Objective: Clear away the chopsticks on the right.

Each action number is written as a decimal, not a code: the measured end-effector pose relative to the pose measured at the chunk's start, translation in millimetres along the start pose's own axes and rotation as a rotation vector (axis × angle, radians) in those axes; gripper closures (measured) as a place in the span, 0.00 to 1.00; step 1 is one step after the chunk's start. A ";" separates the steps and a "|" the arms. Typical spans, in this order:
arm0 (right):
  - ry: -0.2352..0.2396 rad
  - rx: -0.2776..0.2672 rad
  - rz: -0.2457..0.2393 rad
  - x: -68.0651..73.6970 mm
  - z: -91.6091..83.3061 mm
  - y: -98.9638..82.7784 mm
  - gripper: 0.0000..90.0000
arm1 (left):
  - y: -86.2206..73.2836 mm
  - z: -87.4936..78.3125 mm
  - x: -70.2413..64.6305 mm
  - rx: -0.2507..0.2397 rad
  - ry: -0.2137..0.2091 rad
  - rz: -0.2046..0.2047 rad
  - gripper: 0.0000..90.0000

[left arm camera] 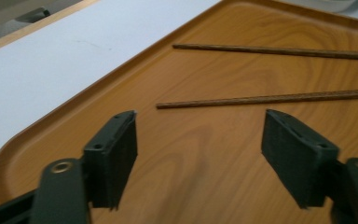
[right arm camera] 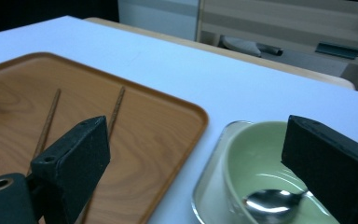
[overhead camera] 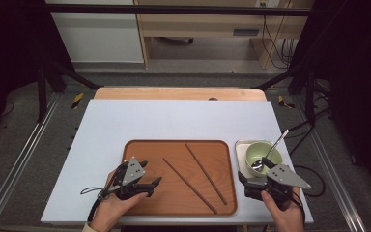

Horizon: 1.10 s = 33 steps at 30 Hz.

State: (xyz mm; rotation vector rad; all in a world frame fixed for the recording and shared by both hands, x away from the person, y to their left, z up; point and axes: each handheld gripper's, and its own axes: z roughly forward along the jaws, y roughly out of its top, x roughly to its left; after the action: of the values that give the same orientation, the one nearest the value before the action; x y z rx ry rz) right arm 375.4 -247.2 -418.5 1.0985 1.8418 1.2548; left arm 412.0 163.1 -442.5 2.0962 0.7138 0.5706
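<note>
Our left hand-held gripper, jaws apart and empty, hovers over the brown wooden tray's near-left corner; the two thin dark wooden chopsticks lie just ahead, crosswise to its jaws; our right hand-held gripper, also unclenched, sits farther off.

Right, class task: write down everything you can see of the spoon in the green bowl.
The spoon looks like shiny metal, with a rounded scoop and a long thin handle. Its scoop lies inside the bowl, hollow side up and catching the light in the right gripper view. The handle leans on the bowl's far right rim and sticks out past it, tilted upward. The spoon touches the bowl alone; neither pair of tongs holds it.
</note>
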 end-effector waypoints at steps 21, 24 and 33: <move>-0.019 -0.128 0.045 -16.7 -17.8 -16.8 0.10 | 24.9 25.5 -8.6 0.020 -0.107 -0.033 0.87; -0.028 -0.148 0.061 -19.0 -18.0 -18.5 0.10 | 22.7 32.7 -8.4 0.060 -0.123 -0.040 0.92; -0.019 -0.154 0.067 -19.2 -12.7 -20.5 0.10 | 25.0 52.5 -13.2 0.193 -0.166 -0.015 1.00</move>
State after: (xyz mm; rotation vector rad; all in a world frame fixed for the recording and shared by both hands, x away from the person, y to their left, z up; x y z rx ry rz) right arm 367.2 -273.4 -432.5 1.0920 1.6760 1.3947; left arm 441.7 112.4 -452.9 2.2834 0.7116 0.3242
